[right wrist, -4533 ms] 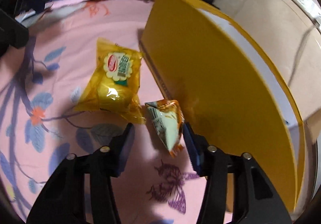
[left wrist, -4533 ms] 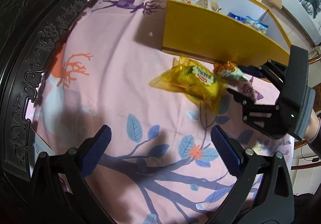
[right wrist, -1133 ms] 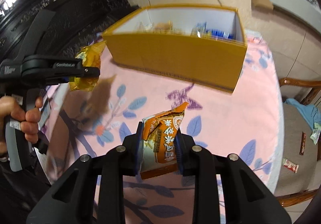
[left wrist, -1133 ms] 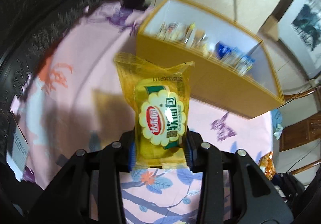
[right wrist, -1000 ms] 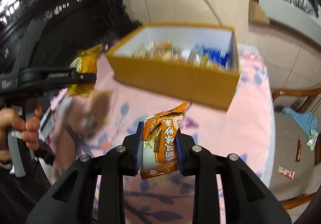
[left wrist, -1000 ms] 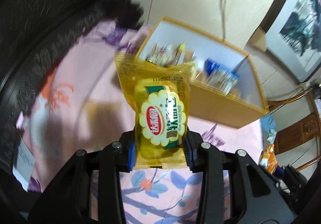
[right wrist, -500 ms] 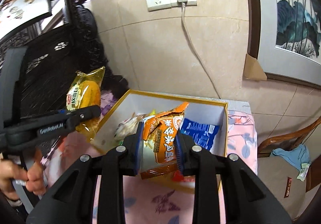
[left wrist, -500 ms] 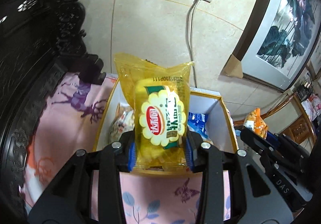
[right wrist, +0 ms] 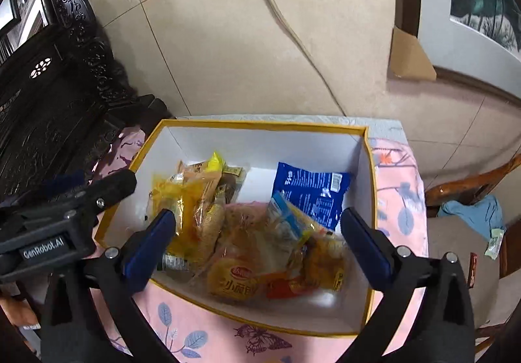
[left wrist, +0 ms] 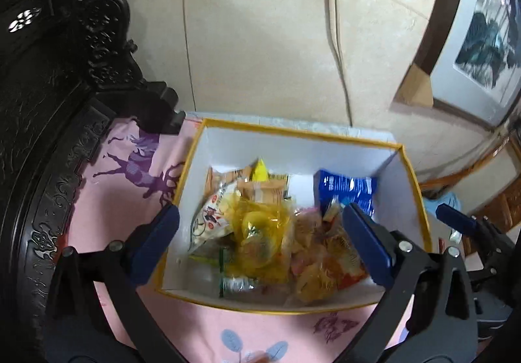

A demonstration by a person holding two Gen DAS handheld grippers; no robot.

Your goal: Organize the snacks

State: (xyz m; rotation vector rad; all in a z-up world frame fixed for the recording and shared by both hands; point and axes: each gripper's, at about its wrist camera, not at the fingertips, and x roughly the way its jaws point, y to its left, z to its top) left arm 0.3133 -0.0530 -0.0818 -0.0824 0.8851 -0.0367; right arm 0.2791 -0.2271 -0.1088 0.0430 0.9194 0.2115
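The yellow box (left wrist: 293,132) with white walls lies right under both grippers and holds several snack packets. My left gripper (left wrist: 260,232) hangs above it, jaws opening, with nothing between its pads. The clear yellow cake packet (left wrist: 257,226) lies loose on the pile below. My right gripper (right wrist: 259,232) is over the same box (right wrist: 260,125), jaws opening and free of any packet. The orange packet (right wrist: 283,288) lies in the box near its front wall. A blue packet (right wrist: 309,193) rests at the back right. The left gripper's finger (right wrist: 107,187) reaches over the box's left rim.
The box stands on a pink patterned cloth (left wrist: 123,167) at the table's far edge, against a tiled wall with a hanging cable (left wrist: 338,47). Dark carved furniture (left wrist: 49,86) rises on the left. A wooden chair (right wrist: 462,226) with small items stands to the right.
Both grippers came over the box and opened. The yellow cake packet left the left jaws and the orange packet left the right jaws; both now lie in the box.
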